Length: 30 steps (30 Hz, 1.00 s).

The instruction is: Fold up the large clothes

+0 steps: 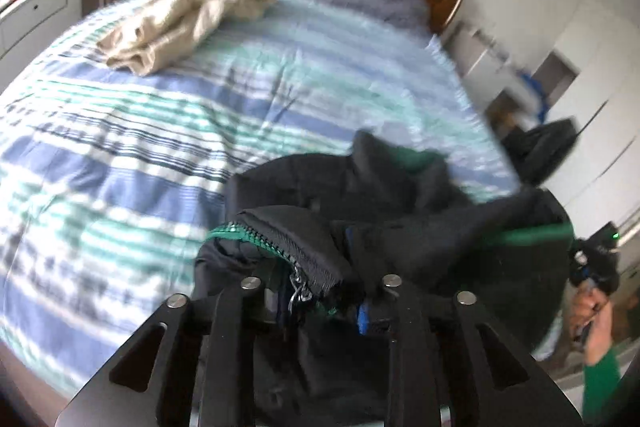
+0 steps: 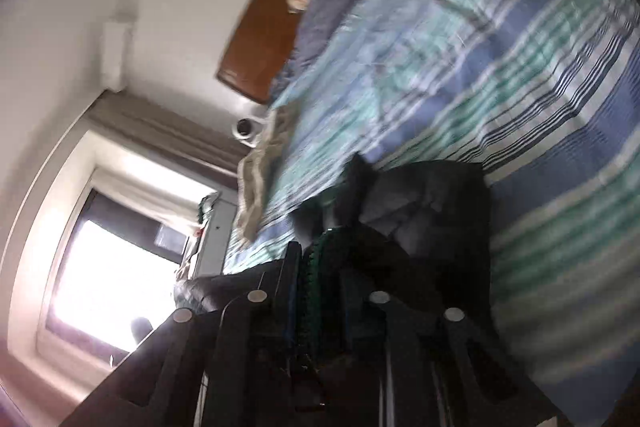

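- Black jaws of the left gripper were clamped on the zipper edge of the dark, green-trimmed jacket.
- The right gripper pinched the same garment at its green edge.
- The jacket hung bunched between them, above the blue-and-teal striped bedspread.
- Best practice, I judged: keep both grips firm, spread the hands apart, lay it flat clear of the beige folded clothes.

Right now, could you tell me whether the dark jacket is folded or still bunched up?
Bunched up, not folded. The dark jacket hangs crumpled from the left gripper, its green zipper twisted, over the striped bedspread.
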Motion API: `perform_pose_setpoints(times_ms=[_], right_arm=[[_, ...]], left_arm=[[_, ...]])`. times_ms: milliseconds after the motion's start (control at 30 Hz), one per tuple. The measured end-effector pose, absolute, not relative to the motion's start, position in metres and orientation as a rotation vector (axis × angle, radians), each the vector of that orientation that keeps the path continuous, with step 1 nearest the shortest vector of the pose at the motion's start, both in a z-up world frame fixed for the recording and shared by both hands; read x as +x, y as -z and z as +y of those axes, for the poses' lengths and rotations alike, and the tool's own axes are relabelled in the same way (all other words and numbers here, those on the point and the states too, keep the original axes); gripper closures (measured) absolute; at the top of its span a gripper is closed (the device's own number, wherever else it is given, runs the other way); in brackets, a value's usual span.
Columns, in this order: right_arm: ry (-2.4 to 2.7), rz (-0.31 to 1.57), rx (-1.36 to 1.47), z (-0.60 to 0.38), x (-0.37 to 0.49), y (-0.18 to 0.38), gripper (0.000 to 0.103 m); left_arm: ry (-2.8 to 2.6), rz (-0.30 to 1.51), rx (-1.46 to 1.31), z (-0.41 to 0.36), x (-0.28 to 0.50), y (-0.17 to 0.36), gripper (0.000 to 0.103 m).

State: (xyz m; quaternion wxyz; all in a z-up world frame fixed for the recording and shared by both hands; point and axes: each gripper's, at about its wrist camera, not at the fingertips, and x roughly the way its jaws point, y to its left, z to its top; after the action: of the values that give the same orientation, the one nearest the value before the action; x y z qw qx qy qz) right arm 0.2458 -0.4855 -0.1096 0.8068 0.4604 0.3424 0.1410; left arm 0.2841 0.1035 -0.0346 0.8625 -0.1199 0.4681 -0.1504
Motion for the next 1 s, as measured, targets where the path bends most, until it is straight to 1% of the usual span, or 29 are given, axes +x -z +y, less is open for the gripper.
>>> perform_pose_setpoints(times_ms=[33,67,100,133,167,200,233,267,300,333,367,433,533,600,667,700,733,767,800,833,867,900,967,1000], right_arm=[[-0.287,0.754,1.013,-0.489,0.257,0.124,0.078],[-0.269,0.789,1.052,-0.492,0.266,0.139,0.07],[-0.242,0.817,1.102,-0.496,0.272,0.156,0.065],[-0.228,0.813,1.156,-0.5,0.273,0.166,0.065],[-0.234,0.803,1.19,-0.502,0.272,0.171,0.063],[-0.251,0.793,1.21,-0.502,0.27,0.173,0.057],[-0.267,0.786,1.206,-0.501,0.265,0.17,0.051],[-0.284,0.774,1.179,-0.5,0.263,0.163,0.034],[-0.29,0.767,1.133,-0.499,0.261,0.154,0.013],[-0.283,0.77,1.089,-0.498,0.259,0.147,0.007],[-0.269,0.783,1.01,-0.495,0.261,0.135,0.004],[-0.237,0.831,0.812,-0.485,0.268,0.116,0.004],[-0.198,0.877,0.543,-0.467,0.281,0.1,0.004],[-0.169,0.914,0.381,-0.448,0.299,0.101,0.004],[-0.165,0.959,0.315,-0.438,0.314,0.111,0.004],[-0.164,1.008,0.306,-0.431,0.326,0.121,0.004],[-0.17,1.037,0.305,-0.431,0.33,0.128,0.007],[-0.166,1.073,0.279,-0.422,0.336,0.133,0.028],[-0.126,1.076,0.212,-0.411,0.336,0.13,0.068],[-0.109,1.063,0.172,-0.403,0.331,0.124,0.078],[-0.108,1.039,0.147,-0.399,0.324,0.117,0.084],[-0.105,1.015,0.119,-0.395,0.32,0.11,0.087],[-0.082,0.919,0.079,-0.392,0.311,0.08,0.088],[-0.075,0.858,0.08,-0.394,0.308,0.061,0.088]], left_arm=[[0.322,1.027,-0.258,0.103,0.296,0.048,0.069],[0.331,1.102,-0.294,0.104,0.311,0.062,0.064],[0.339,1.159,-0.346,0.108,0.32,0.07,0.061],[0.35,1.203,-0.421,0.114,0.325,0.073,0.058],[0.388,1.22,-0.501,0.12,0.327,0.07,0.05],[0.451,1.213,-0.569,0.127,0.326,0.063,0.032],[0.49,1.198,-0.603,0.131,0.324,0.056,0.021],[0.521,1.162,-0.624,0.138,0.321,0.046,0.007],[0.525,1.132,-0.614,0.141,0.319,0.036,0.005],[0.52,1.102,-0.575,0.142,0.314,0.025,0.004],[0.508,1.082,-0.509,0.143,0.31,0.018,0.003],[0.464,1.058,-0.379,0.143,0.31,0.021,0.003],[0.388,1.102,-0.206,0.141,0.313,0.058,0.003],[0.347,1.163,-0.127,0.134,0.324,0.089,0.004],[0.315,1.202,-0.135,0.13,0.332,0.113,0.006],[0.323,1.22,-0.169,0.132,0.333,0.118,0.01],[0.344,1.242,-0.237,0.133,0.335,0.125,0.015],[0.366,1.26,-0.293,0.131,0.336,0.13,0.032],[0.35,1.26,-0.292,0.128,0.335,0.13,0.047],[0.318,1.244,-0.248,0.123,0.331,0.125,0.056],[0.299,1.224,-0.199,0.119,0.328,0.119,0.075],[0.288,1.207,-0.178,0.117,0.327,0.114,0.085],[0.28,1.132,-0.204,0.121,0.322,0.089,0.091],[0.297,1.052,-0.243,0.124,0.319,0.067,0.092]])
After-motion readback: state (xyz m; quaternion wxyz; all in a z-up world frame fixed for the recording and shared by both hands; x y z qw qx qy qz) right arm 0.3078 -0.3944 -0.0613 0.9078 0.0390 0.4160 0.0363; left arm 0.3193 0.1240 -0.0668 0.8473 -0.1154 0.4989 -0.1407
